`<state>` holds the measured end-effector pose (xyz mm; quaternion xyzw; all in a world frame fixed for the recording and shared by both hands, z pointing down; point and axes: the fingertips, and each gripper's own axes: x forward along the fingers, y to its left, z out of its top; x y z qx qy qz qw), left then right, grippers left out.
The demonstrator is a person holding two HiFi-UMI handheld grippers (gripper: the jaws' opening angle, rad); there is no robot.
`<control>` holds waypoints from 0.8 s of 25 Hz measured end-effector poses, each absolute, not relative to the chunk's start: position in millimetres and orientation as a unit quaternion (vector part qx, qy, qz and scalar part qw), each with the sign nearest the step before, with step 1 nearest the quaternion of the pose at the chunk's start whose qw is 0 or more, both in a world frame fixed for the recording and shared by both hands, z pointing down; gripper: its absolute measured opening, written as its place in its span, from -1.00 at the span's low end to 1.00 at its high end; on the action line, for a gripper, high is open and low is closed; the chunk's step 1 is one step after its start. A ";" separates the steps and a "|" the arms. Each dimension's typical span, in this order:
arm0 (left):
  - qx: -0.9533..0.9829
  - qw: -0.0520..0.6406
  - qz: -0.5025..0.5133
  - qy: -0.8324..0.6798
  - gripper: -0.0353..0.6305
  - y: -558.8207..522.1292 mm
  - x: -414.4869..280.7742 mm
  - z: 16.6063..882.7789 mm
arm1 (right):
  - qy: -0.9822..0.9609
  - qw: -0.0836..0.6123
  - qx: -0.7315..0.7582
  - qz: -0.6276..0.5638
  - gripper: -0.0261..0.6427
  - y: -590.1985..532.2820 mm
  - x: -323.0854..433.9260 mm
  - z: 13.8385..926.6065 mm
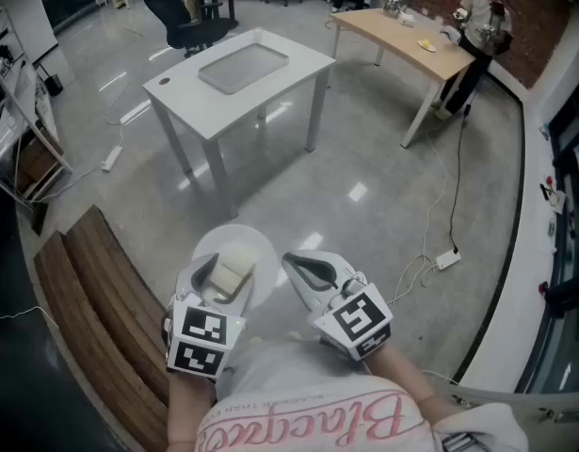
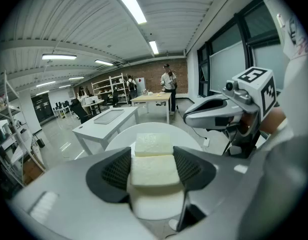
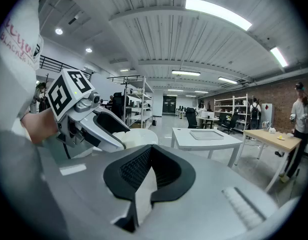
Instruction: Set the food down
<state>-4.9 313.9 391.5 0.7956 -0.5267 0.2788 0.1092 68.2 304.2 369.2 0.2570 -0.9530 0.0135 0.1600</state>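
Note:
A pale rectangular block of food lies on a round white plate held in the air above the floor. My left gripper is shut on the block, its dark pads pressing both sides of the food. A second pale piece sits just beyond it on the plate. What carries the plate is hidden. My right gripper hangs beside the plate on its right, jaws shut with nothing between them. From there the left gripper shows at the left.
A white table bearing a grey tray stands ahead. Further right is a wooden table with a person beside it. A wooden bench runs along my left. Cables and a power strip lie on the floor at right.

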 end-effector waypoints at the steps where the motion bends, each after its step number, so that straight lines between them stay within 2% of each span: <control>1: 0.796 0.109 0.277 -0.528 -0.11 313.5 -2.5 391.8 | -0.953 0.159 0.256 0.013 -0.92 303.6 70.8 369.7; 20: 0.779 0.127 0.270 -0.552 -0.11 307.0 7.4 407.2 | -0.961 0.165 0.220 0.014 -0.92 292.7 77.5 387.1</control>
